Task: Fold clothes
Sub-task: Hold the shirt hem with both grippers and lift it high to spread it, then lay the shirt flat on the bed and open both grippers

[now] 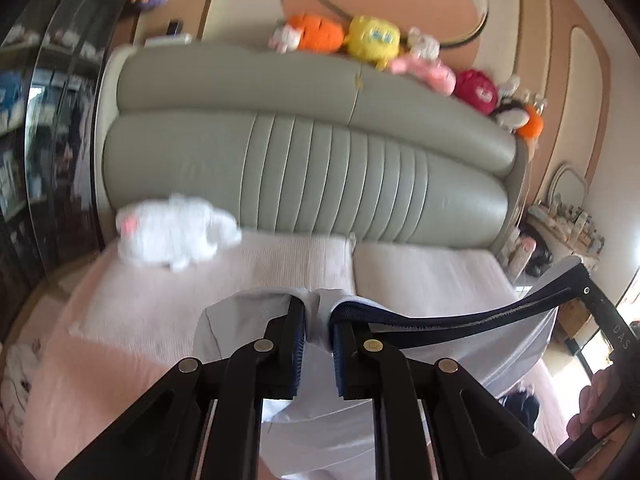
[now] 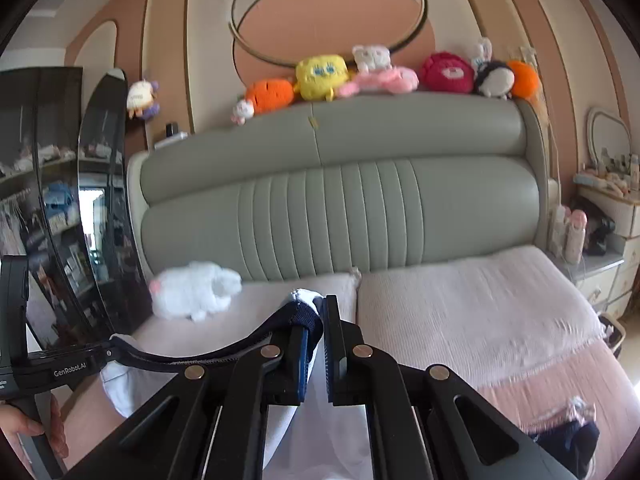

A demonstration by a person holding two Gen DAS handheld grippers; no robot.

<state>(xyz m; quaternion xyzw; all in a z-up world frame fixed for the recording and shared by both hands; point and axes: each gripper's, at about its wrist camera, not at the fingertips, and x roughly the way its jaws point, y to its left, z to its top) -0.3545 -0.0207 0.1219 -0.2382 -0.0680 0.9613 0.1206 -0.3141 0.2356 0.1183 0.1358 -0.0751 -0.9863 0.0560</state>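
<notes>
A white garment (image 1: 240, 320) with a navy ribbed band (image 1: 460, 322) hangs stretched between both grippers above the bed. My left gripper (image 1: 318, 320) is shut on a bunched fold of the white cloth at one end of the band. My right gripper (image 2: 318, 316) is shut on the other end, where the navy band (image 2: 200, 354) wraps over its left finger. White cloth (image 2: 132, 392) sags below the band and drops out of view between the fingers. Each wrist view shows the other gripper at its edge, held by a person's hand (image 1: 600, 404).
The bed has a pink sheet (image 2: 560, 380), two white pillows (image 2: 460, 308) and a white plush toy (image 2: 192, 292). Behind stands a grey padded headboard (image 2: 340, 208) topped with several plush toys. A dark glass cabinet (image 2: 60, 200) is on the left, a dresser (image 2: 612, 216) on the right. A dark garment (image 2: 568, 436) lies on the sheet.
</notes>
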